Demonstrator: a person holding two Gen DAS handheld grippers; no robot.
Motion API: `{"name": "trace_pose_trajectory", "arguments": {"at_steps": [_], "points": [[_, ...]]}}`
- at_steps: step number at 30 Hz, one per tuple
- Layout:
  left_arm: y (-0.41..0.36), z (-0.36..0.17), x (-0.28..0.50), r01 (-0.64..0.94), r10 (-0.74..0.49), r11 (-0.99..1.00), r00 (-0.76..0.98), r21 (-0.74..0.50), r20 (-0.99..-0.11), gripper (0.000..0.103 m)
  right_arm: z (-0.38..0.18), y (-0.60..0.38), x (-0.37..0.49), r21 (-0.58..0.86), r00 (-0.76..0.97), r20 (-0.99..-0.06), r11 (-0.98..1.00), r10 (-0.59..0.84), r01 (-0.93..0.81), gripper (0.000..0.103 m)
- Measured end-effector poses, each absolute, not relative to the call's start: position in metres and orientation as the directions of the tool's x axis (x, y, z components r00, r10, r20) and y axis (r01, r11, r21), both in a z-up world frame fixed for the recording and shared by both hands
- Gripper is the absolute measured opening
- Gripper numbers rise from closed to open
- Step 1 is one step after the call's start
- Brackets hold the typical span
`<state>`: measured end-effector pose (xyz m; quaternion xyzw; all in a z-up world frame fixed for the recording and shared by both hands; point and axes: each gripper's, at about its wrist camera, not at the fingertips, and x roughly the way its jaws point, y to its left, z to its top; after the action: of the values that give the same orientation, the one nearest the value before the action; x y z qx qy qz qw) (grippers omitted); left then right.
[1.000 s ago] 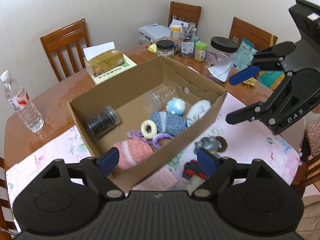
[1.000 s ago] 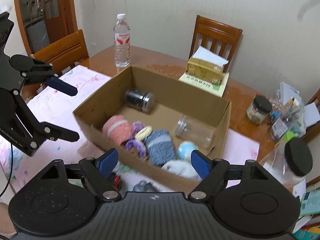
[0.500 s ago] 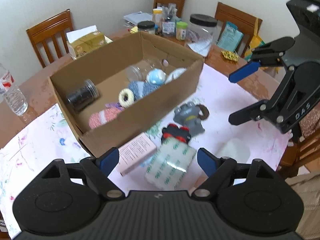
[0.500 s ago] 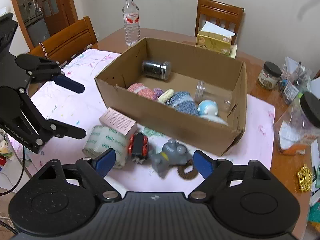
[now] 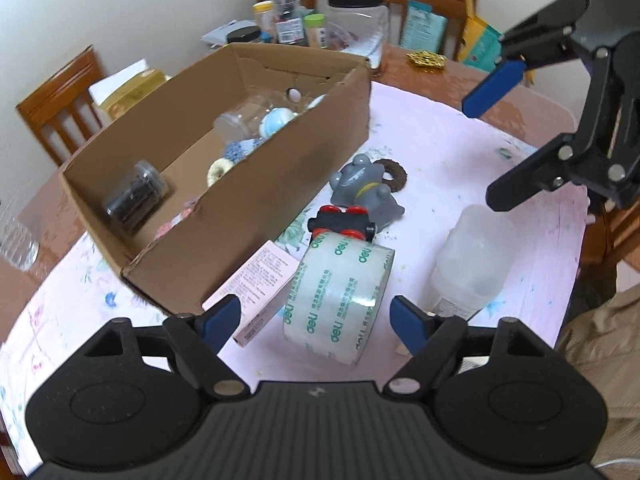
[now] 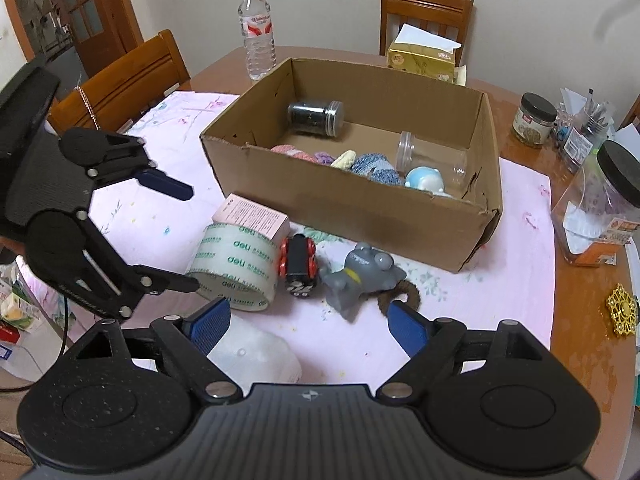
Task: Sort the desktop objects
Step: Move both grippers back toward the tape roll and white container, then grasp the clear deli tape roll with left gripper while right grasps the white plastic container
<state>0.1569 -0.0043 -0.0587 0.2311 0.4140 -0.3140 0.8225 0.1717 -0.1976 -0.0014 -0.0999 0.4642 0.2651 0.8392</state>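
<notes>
An open cardboard box holds jars, yarn balls and small toys. In front of it on the pink cloth lie a clear tape roll, a pink carton, a black and red toy car, a grey toy, a brown ring and a white plastic bottle. My left gripper is open just above the tape roll. My right gripper is open and empty above the bottle.
A water bottle, a tissue box, a big black-lidded jar, small jars and a pen cup stand on the wooden table behind the box. Chairs ring the table. A gold ornament lies at right.
Both grippers have pulled back from over the box and dropped toward the table's near edge. The objects in front of the box have come into view. Both stay open.
</notes>
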Motion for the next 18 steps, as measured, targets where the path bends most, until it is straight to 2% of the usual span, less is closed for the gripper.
{"name": "trace_pose_trajectory", "arguments": {"at_steps": [3, 6, 13, 18], "points": [[-0.006, -0.063, 0.156, 0.736, -0.335, 0.663, 0.457, 0.139, -0.824, 0.077, -0.001, -0.195, 0.166, 0.068, 0.434, -0.832, 0.840, 0.346, -0.539, 0.089], [-0.007, -0.068, 0.158, 0.755, -0.340, 0.642, 0.439, 0.137, -0.832, 0.064, -0.002, -0.193, 0.163, 0.071, 0.434, -0.832, 0.842, 0.346, -0.534, 0.089], [-0.007, -0.074, 0.167, 0.777, -0.366, 0.619, 0.419, 0.119, -0.831, 0.064, -0.004, -0.188, 0.155, 0.072, 0.427, -0.839, 0.846, 0.338, -0.528, 0.089], [-0.009, -0.077, 0.169, 0.799, -0.392, 0.594, 0.384, 0.088, -0.836, 0.057, -0.009, -0.181, 0.150, 0.069, 0.425, -0.842, 0.849, 0.331, -0.524, 0.089]]}}
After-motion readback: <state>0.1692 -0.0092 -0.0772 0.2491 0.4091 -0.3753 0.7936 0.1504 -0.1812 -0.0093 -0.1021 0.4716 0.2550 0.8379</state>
